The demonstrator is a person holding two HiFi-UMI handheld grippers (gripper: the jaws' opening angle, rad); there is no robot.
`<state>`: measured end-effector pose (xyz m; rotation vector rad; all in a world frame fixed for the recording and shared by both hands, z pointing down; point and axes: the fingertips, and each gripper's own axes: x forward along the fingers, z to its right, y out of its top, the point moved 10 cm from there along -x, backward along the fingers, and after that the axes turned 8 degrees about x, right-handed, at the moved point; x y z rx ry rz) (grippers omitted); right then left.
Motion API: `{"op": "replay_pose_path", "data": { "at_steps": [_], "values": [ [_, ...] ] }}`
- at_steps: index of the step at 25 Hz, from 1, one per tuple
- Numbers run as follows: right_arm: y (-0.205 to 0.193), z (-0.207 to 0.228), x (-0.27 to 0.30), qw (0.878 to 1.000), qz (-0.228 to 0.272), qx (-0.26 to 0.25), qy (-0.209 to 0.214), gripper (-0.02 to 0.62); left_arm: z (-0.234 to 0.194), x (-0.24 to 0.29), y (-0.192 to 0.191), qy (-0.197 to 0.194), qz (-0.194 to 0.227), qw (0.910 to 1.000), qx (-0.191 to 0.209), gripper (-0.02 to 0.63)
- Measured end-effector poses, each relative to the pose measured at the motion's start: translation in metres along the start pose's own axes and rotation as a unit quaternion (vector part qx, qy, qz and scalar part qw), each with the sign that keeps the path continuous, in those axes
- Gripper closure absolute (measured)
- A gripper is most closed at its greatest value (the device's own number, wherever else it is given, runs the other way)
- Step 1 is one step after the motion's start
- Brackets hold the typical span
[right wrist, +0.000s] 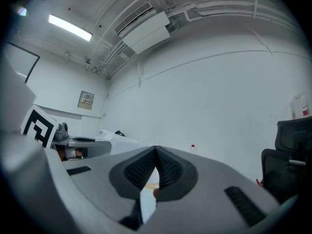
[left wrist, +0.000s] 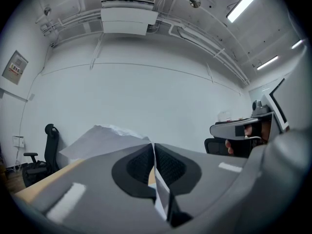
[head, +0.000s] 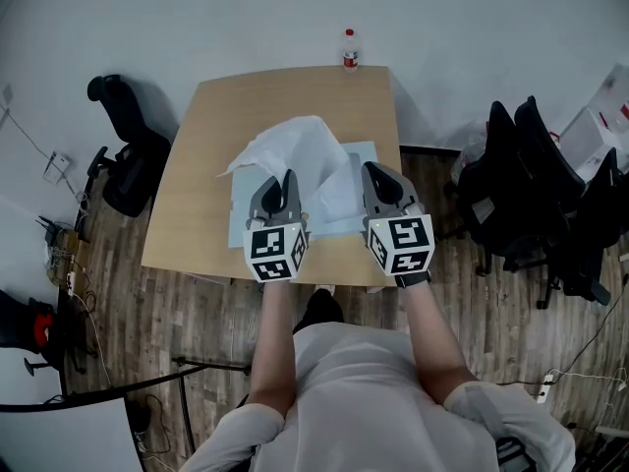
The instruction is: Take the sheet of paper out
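A crumpled white sheet of paper point(head: 295, 144) rises off the light-blue plastic sleeve point(head: 360, 153) that lies flat on the wooden table point(head: 211, 116). My left gripper point(head: 286, 187) is shut on the near edge of that sheet. In the left gripper view the thin white edge runs between the closed jaws point(left wrist: 154, 145), and the sheet point(left wrist: 105, 138) billows beyond them. My right gripper point(head: 379, 177) is at the sleeve's right side. Its jaws point(right wrist: 156, 149) meet at the tips, with a pale plastic edge pinched between them. Each gripper shows in the other's view: the right gripper point(left wrist: 242, 128) and the left gripper point(right wrist: 84, 146).
A small red-capped bottle point(head: 350, 49) stands at the table's far edge. A black office chair point(head: 123, 150) is left of the table. More black chairs point(head: 541, 190) crowd its right side. Cables and a power strip point(head: 543, 389) lie on the wooden floor.
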<state>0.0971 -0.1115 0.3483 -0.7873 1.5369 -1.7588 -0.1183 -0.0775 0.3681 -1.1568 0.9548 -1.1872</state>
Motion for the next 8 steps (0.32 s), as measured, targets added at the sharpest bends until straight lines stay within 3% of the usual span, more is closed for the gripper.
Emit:
{"op": "replay_pose_path", "data": {
  "at_steps": [8],
  "values": [
    [-0.009,0.001,0.029,1.0,-0.014,0.003,-0.001,0.583,-0.021,0.021,-0.017,-0.018,-0.017,0.9993,-0.027,0.595]
  ]
}}
